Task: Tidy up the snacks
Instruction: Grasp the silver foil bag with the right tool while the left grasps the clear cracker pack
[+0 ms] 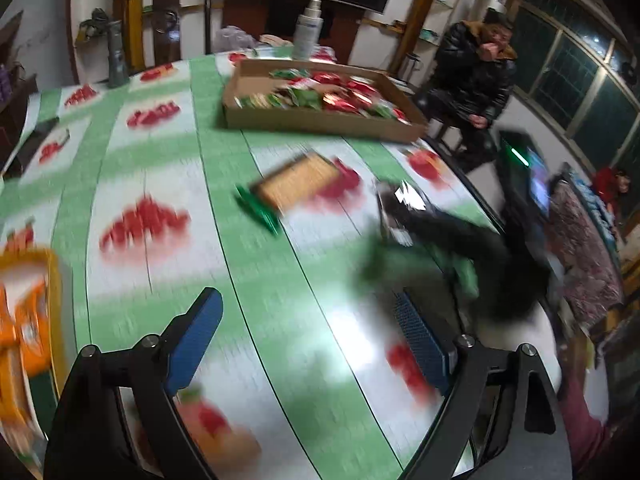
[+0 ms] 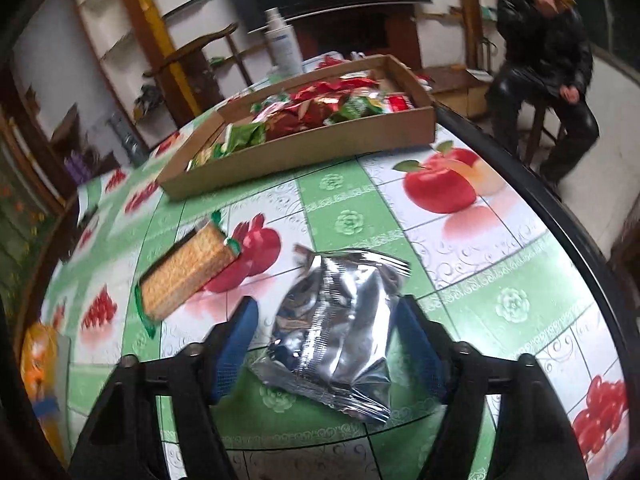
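Tabletop (image 2: 500, 300) under a green-and-white fruit-print cloth, round edge running off to the right. At its far side a shallow cardboard tray (image 2: 304, 152), already heaped with red and green snack packets. A white spray bottle (image 2: 282, 46) stands just behind the tray. Orange packaging (image 1: 24, 320) sits at the left edge, blurred, contents unclear. Mid-table, well short of the tray, a cracker pack (image 2: 186, 274) lies flat: clear wrap with green ends, stiff block shape, contents likely brittle, so best held by its long sides with light pressure. Just beside it to the right, a silver foil pouch (image 2: 340, 320), crinkled and puffy, looks very light and slick; the foil will dent and may slide between pads, so a hold across the middle, or on a crimped end seam, seems safest. Right gripper (image 2: 326, 346) has its jaws wide apart, straddling the pouch, a blue pad on either side; whether the pads touch the foil I cannot tell, and nothing is clamped yet. Left gripper (image 1: 310, 342) hangs over bare cloth nearer the viewer, jaws spread wide, holding nothing. The left view is heavily smeared, and the dark shape at its right is too blurred to read.
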A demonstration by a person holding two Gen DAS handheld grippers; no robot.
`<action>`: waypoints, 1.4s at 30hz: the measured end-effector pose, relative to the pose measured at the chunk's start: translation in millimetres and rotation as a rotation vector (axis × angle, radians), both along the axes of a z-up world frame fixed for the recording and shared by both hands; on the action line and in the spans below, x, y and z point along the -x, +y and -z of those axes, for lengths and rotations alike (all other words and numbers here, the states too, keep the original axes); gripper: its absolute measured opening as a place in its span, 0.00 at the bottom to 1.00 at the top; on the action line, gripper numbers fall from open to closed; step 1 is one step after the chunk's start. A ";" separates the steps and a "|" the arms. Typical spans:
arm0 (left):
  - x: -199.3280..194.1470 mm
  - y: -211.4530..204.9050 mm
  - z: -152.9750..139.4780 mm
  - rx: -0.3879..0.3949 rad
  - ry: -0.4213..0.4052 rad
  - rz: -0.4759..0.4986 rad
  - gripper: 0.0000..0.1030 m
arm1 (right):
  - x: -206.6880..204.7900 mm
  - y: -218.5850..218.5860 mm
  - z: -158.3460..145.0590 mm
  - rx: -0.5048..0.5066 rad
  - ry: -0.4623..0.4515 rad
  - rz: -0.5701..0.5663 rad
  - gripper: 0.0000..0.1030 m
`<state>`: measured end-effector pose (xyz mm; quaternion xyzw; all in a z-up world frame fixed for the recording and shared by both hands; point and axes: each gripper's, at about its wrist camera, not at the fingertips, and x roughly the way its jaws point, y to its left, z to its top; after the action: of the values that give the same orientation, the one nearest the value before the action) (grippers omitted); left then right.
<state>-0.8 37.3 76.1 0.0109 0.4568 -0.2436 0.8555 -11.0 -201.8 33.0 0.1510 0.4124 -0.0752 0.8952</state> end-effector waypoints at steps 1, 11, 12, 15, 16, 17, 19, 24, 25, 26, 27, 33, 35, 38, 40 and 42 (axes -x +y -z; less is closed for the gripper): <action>-17.8 -3.9 3.3 -0.002 0.002 -0.017 0.85 | -0.1 2.8 0.3 0.009 -0.001 -0.018 0.60; -90.4 -59.6 26.9 -0.108 -0.023 0.052 0.85 | 5.7 -17.4 -0.9 -0.140 -0.023 0.000 0.59; -92.7 -63.5 27.9 -0.126 -0.032 0.064 0.85 | 6.9 -22.1 -0.7 -0.171 -0.028 0.011 0.59; -99.7 -73.2 34.2 -0.200 -0.058 0.103 0.86 | 9.3 -32.4 -0.6 -0.218 -0.036 0.043 0.59; -100.7 -74.2 36.2 -0.209 -0.058 0.111 0.86 | 10.2 -34.4 -0.6 -0.233 -0.039 0.049 0.59; -102.5 -75.5 40.4 -0.222 -0.052 0.124 0.86 | 10.7 -36.2 -0.6 -0.248 -0.041 0.052 0.60; -103.9 -79.0 48.0 -0.243 -0.038 0.144 0.86 | 11.0 -37.6 -0.7 -0.263 -0.044 0.054 0.60; -94.5 -84.6 59.4 -0.238 0.003 0.189 0.81 | 10.7 -33.8 -0.8 -0.266 -0.045 0.043 0.60; -91.3 -85.2 57.4 -0.234 -0.001 0.195 0.66 | 10.0 -32.9 -1.1 -0.259 -0.045 0.041 0.60; -87.8 -84.3 54.2 -0.219 -0.003 0.199 0.54 | 9.8 -32.4 -1.0 -0.256 -0.045 0.041 0.60; -86.2 -83.9 52.3 -0.218 -0.003 0.194 0.43 | 9.3 -31.9 -1.0 -0.252 -0.045 0.039 0.60; -66.9 -72.0 41.8 -0.183 -0.006 0.147 0.43 | 9.0 -29.0 -0.6 -0.227 -0.048 0.033 0.60; -54.9 -65.8 38.2 -0.159 -0.014 0.135 0.43 | 8.7 -28.8 -0.4 -0.218 -0.049 0.034 0.60; -37.6 -62.4 32.1 -0.152 -0.040 0.126 0.43 | 8.7 -27.2 -0.5 -0.204 -0.049 0.033 0.60; -20.5 -55.2 24.1 -0.139 -0.065 0.126 0.43 | 8.8 -26.8 -0.3 -0.198 -0.050 0.033 0.60; -5.7 -48.6 16.4 -0.121 -0.088 0.122 0.42 | 9.3 -27.1 -0.2 -0.201 -0.053 0.032 0.60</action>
<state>4.9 -11.3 59.7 0.1012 0.4311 -0.2665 0.8561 -20.3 -228.9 33.2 0.2487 0.3915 -0.0438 0.8848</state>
